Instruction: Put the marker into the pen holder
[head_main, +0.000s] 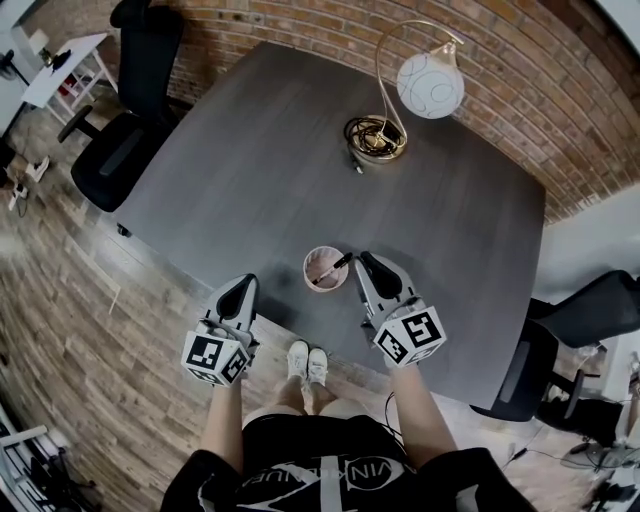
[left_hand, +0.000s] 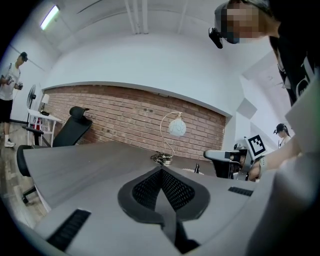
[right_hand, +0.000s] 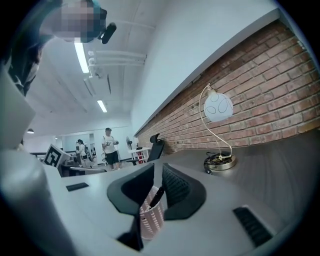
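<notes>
Marker (head_main: 334, 267) is seen leaning in the pink pen holder (head_main: 312, 258), near the front edge of the table (head_main: 250, 170); bare tabletop is left beyond, up to the lamp (head_main: 430, 85). Its lower part is hidden. Jaws of the right gripper (head_main: 362, 262) are held slightly apart, empty, just beside the marker; those of the left gripper (head_main: 247, 285) are pressed together.

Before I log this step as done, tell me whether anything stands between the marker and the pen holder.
Nothing visible does. The marker already leans inside the pen holder, its top tilted toward the right gripper, whose jaws stand slightly apart and press on nothing.
</notes>
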